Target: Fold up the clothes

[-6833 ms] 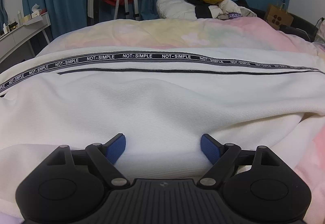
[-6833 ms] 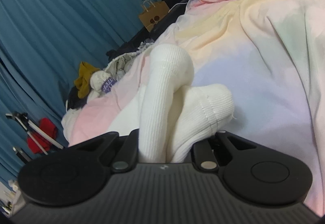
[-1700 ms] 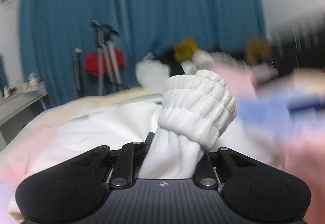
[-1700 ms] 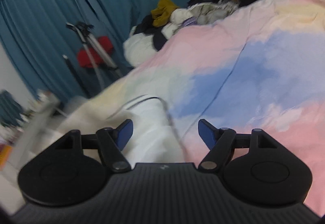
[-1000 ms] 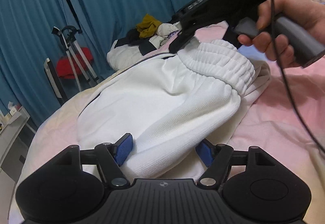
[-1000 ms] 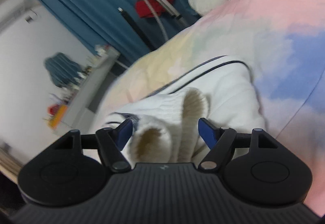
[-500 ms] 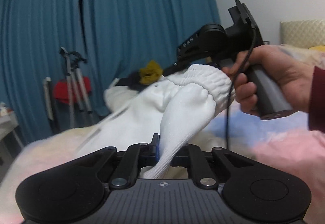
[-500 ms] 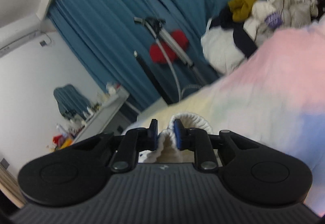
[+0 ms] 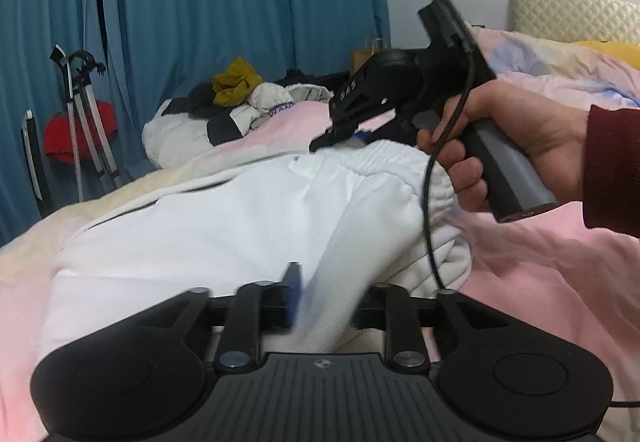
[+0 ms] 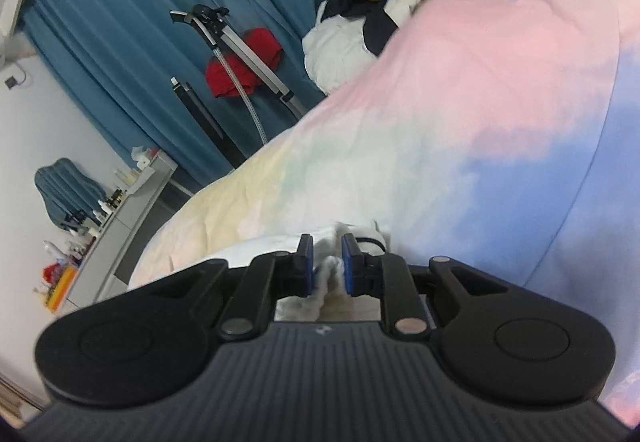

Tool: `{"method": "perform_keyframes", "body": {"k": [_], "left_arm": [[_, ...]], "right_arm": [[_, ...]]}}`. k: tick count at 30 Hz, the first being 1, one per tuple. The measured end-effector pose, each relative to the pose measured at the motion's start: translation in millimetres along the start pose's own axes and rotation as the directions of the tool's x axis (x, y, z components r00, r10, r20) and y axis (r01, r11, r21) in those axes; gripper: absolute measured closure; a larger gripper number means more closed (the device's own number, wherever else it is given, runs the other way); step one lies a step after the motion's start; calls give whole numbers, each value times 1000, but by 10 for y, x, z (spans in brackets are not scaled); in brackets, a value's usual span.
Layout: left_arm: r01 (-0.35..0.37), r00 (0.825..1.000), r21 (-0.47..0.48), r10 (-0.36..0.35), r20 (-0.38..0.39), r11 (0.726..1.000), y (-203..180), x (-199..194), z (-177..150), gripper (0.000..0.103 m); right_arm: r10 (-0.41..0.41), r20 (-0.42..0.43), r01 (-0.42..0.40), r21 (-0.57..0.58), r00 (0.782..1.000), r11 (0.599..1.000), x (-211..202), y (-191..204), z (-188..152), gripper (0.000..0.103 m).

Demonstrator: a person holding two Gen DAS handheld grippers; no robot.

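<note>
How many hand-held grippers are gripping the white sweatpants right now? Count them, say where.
2. The right hand-held gripper pinches the white sweatpants at the elastic waistband; the left hand-held gripper, jaws opening, has cloth between them. Grip points partly hidden.

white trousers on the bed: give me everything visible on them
The white ribbed-knit trousers lie folded and bunched on the pastel tie-dye bedcover, with a gathered elastic waistband and a thin dark side stripe. The right tongs are shut on a bit of the white fabric. A blurred fold sits between the left tongs, whose jaws are opening.
</note>
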State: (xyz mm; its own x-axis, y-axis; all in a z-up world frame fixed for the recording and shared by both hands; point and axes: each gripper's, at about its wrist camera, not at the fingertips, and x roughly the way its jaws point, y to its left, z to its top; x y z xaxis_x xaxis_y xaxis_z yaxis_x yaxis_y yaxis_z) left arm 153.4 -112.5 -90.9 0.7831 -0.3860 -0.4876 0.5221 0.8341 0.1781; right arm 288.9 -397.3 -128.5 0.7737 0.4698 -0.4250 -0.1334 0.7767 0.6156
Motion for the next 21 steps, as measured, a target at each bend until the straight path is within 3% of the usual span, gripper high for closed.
{"method": "perform_keyframes", "body": {"k": [1,3,7,11,12,14,17,21], "left_arm": [[4,1000,-3,-4,-3,1000,29,-36,-3,50],[15,1000,-15,-15,-2,1000,77,-166,-1,46],[14,1000,-81,-12,22,997,171,-584,5,25],[-13,999,-195,22,43,981,383,-962,11,20],[-32,998,-230,42,36,973,471,-1001,12,18],[-74,996,-300,84,18,951,651,-1067,13,5],[-117,993,-428,113,-34,896,905,-1130,-65,4],[-121,991,-574,64,-118,810,1222,-1006,-266,4]], "right_arm": [[-6,11,6,-16,1000,1000,-67,48,-14,81],[-37,33,39,-62,999,997,-231,145,-64,79],[-95,69,101,-102,993,990,-579,279,-145,74],[-91,69,95,-52,993,994,-865,333,-303,25],[-88,66,91,-43,994,995,-922,356,-355,20],[-91,37,93,-49,995,994,-966,414,-449,20],[-123,-13,121,-79,992,990,-907,475,-567,21],[-203,-56,199,-68,978,978,-685,342,-740,21]]}}
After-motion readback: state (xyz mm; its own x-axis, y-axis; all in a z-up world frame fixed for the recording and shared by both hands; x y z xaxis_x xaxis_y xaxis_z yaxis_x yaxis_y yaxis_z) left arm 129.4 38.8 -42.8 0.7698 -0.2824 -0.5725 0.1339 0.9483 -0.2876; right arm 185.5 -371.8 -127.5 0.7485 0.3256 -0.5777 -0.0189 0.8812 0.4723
